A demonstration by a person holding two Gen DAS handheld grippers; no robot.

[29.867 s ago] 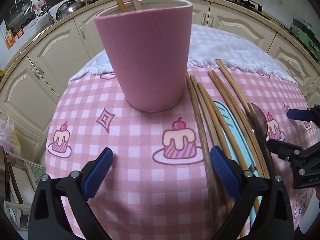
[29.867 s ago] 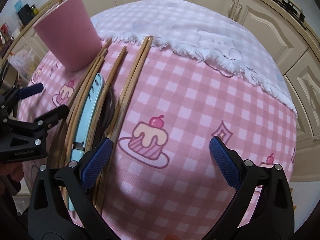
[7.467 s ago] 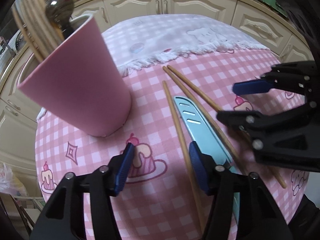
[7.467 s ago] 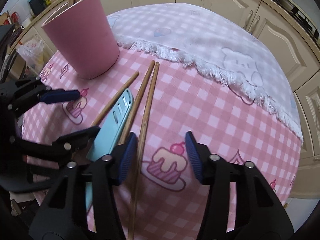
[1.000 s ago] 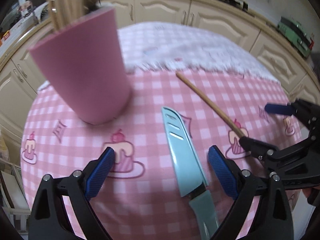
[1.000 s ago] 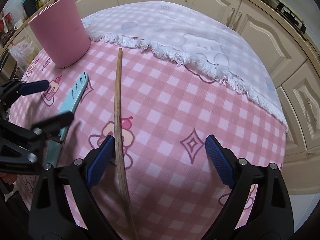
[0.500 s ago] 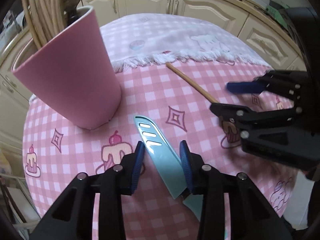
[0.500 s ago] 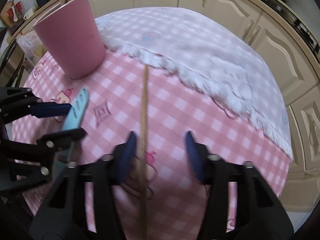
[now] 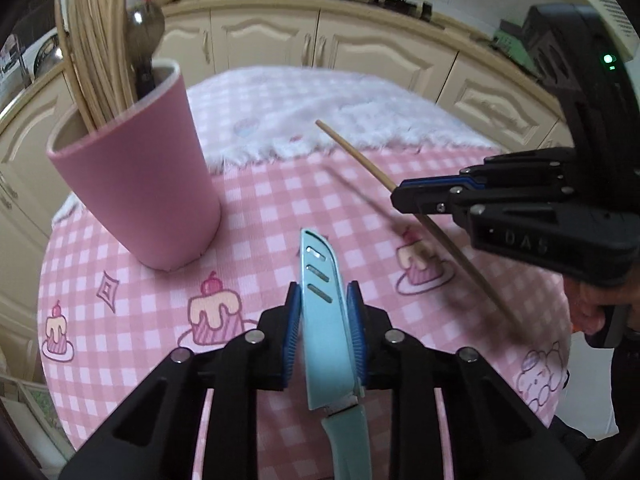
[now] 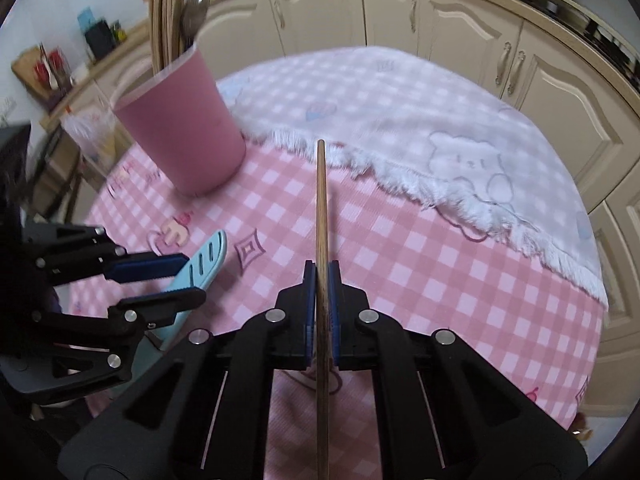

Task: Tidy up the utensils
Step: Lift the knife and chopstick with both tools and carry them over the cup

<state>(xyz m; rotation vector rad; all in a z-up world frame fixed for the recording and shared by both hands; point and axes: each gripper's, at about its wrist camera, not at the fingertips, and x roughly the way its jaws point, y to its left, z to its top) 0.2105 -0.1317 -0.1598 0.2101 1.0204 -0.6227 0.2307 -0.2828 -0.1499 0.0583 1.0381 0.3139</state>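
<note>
A light blue knife (image 9: 320, 272) in its sheath lies between the pads of my left gripper (image 9: 323, 300), tip forward. The jaws are closing and the pads press on its sides. My right gripper (image 10: 321, 276) is shut on a single wooden chopstick (image 10: 321, 200), which points forward and is lifted off the cloth. The pink cup (image 9: 136, 192) stands upright at the left, with several chopsticks (image 9: 100, 40) and a metal spoon (image 9: 146, 28) in it. From the right wrist view the left gripper (image 10: 196, 278) and the knife (image 10: 208, 256) are at the lower left, in front of the cup (image 10: 180, 140).
The table wears a pink checked cloth (image 9: 260, 216) with cake prints. A white fringed cloth (image 10: 400, 120) covers its far half. Cream cabinets (image 9: 360, 52) run behind. A person's hand (image 9: 592, 312) holds the right gripper at the table's right edge.
Both grippers went from wide open to shut, the left on the knife and the right on the chopstick. Both have risen a little, and the chopstick has left the cloth.
</note>
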